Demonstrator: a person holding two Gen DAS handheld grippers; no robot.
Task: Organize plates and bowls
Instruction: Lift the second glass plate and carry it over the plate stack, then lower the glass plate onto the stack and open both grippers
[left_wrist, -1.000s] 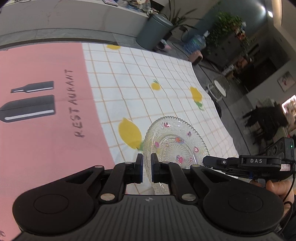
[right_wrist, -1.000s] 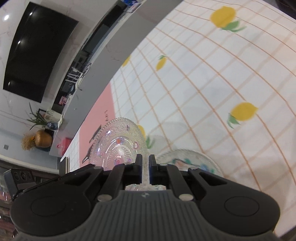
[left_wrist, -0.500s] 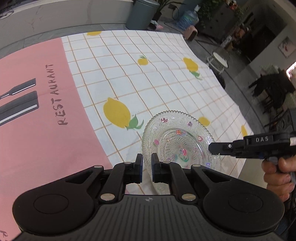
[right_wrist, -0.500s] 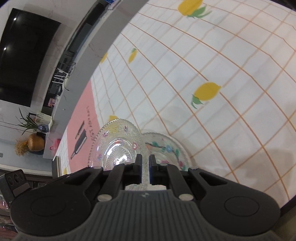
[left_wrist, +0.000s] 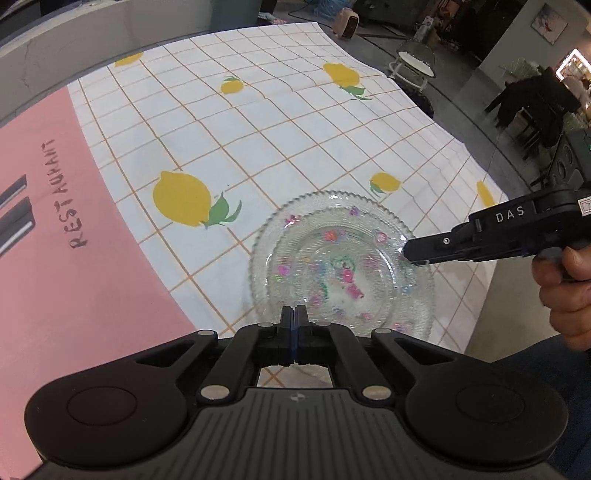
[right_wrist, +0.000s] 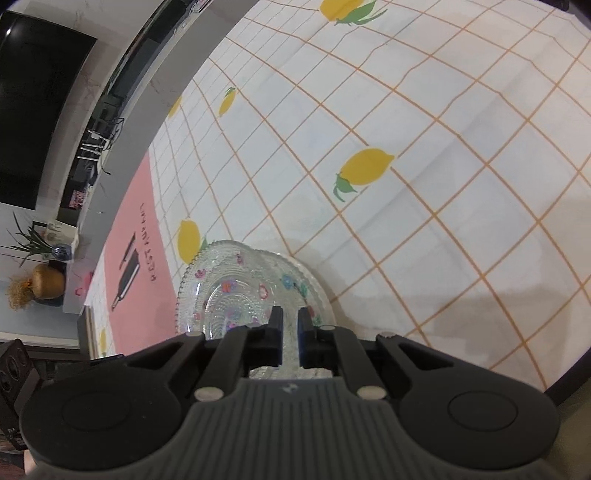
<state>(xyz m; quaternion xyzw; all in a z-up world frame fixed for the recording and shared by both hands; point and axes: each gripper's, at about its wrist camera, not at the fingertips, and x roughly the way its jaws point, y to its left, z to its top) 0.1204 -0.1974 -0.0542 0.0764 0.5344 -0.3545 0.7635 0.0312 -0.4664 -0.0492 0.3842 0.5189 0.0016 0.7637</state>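
Overhead, lemon-print tablecloth (left_wrist: 295, 122) meets pink mat (left_wrist: 55, 258).

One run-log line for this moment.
phase: stacking | right gripper: shut on top glass plate rim | lower plate: on tablecloth | left gripper: shut, empty

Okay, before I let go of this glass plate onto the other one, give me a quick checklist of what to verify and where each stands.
1. Right gripper clamped on upper glass plate rim: ok.
2. Upper plate over lower glass plate: ok, though offset, rims not concentric.
3. Upper plate fully seated: cannot tell.
4. Left gripper shut, holding nothing: ok.
5. Stack near the tablecloth edge: not ok.
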